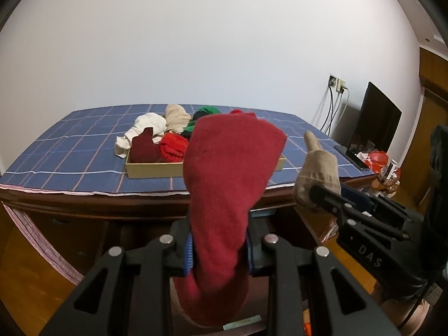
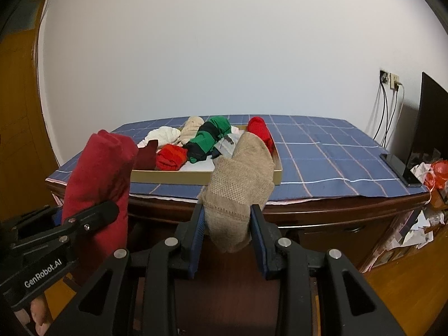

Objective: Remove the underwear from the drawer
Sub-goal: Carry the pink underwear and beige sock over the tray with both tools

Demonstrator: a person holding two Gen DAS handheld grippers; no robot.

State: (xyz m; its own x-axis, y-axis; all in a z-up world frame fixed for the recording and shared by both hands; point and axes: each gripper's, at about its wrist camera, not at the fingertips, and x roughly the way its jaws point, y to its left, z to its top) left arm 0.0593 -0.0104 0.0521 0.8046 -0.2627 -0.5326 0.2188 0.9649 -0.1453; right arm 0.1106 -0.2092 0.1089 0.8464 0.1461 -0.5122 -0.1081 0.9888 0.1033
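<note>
Both grippers carrying rolls toward tray.
Left gripper point(image 1: 219, 249) is clamping the red roll point(image 1: 229, 184), right gripper point(image 2: 227, 233) the beige roll point(image 2: 240, 187), both short of the tray point(image 2: 173, 177); advise clearing its rim before releasing.

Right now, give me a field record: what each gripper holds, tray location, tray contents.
left gripper: shut on dark red roll
right gripper: shut on beige roll
tray: on blue checked cloth, ahead of both grippers
tray contents: white, beige, green-black, red and maroon rolled garments
</note>
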